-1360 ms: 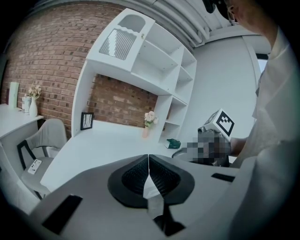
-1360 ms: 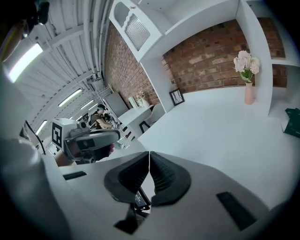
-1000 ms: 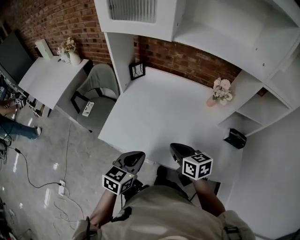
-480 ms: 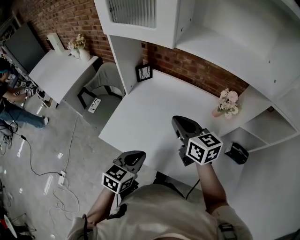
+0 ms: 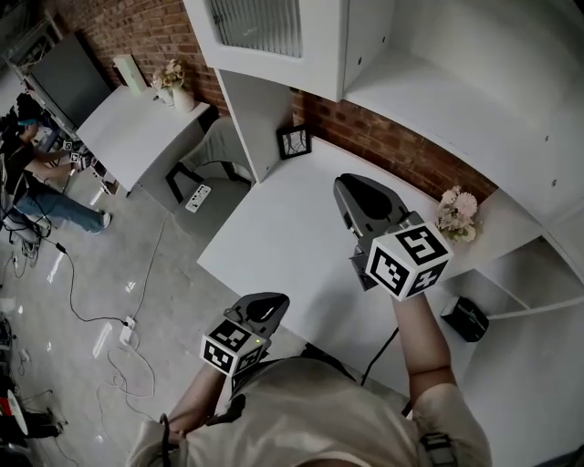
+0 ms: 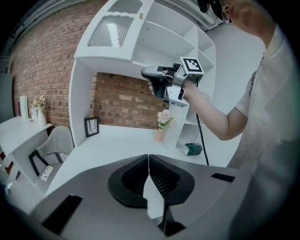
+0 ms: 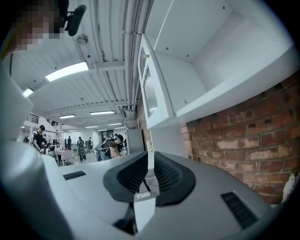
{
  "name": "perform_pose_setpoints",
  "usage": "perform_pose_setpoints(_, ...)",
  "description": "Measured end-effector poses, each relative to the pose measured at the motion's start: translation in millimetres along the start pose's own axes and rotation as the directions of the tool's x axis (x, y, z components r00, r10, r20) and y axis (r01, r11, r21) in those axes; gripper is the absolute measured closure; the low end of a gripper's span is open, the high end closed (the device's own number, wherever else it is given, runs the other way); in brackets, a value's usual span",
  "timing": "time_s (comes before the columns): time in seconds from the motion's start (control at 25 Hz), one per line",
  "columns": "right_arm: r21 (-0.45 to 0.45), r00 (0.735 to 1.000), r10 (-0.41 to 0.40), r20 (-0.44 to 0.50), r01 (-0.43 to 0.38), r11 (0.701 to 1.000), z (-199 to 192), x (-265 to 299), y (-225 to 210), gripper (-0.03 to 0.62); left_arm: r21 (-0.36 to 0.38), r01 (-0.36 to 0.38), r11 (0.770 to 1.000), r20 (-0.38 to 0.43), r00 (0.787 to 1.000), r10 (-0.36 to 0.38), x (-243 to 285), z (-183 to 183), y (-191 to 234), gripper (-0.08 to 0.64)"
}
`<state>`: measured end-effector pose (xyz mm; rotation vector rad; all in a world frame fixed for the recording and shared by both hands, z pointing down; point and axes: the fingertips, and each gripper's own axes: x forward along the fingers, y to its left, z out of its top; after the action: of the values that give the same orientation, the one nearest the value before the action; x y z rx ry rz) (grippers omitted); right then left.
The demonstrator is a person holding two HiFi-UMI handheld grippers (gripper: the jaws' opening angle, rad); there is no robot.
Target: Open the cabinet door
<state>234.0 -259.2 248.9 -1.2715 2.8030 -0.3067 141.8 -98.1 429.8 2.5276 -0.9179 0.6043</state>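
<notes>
Cabinet door (image 5: 260, 27) shut, ribbed pane, on upper cabinet above tabletop (image 5: 274, 242) far-left corner. We hold right claw (image 7: 150, 157) high, facing door, jaws together, empty. Left claw (image 6: 148, 158) low by tabletop near edge, jaws together, empty.

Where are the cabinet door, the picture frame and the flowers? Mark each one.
cabinet door (image 5: 260, 23), head view, on its ribbed glass panel.
picture frame (image 5: 294, 141), head view, on the middle of the frame.
flowers (image 5: 458, 212), head view, on the blossoms.
</notes>
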Motion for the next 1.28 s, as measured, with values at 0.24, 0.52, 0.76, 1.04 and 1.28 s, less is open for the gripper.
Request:
perform_pose_setpoints(0.24,-0.086,0.997,0.047,0.064,-0.042,0.995,36,17,1,0.442,0.003,-0.035,0.999,-0.012,0.999,0.035,9,6,1,0.541)
perform_pose_setpoints(0.52,-0.166,0.993,0.023,0.118,-0.003,0.986,70,35,3,0.431,0.004,-0.052,0.999,0.023,0.998,0.052,6,17,15,0.541)
perform_pose_setpoints(0.76,-0.214,0.983,-0.088,0.164,0.122,0.969,95,47,-4,0.403,0.017,0.005,1.0,0.036,0.999,-0.005,-2,8,33,0.541)
perform_pose_setpoints(1.04,-0.259,0.955,-0.254,0.151,0.286,0.923,110,68,-16,0.385,0.059,0.066,0.996,0.056,0.996,-0.07,-23,12,72,0.541)
perform_pose_setpoints(1.28,-0.244,0.926,-0.349,0.145,0.376,0.894,116,74,-33,0.383,0.034,0.092,0.995,0.064,0.994,-0.094,-32,13,96,0.541)
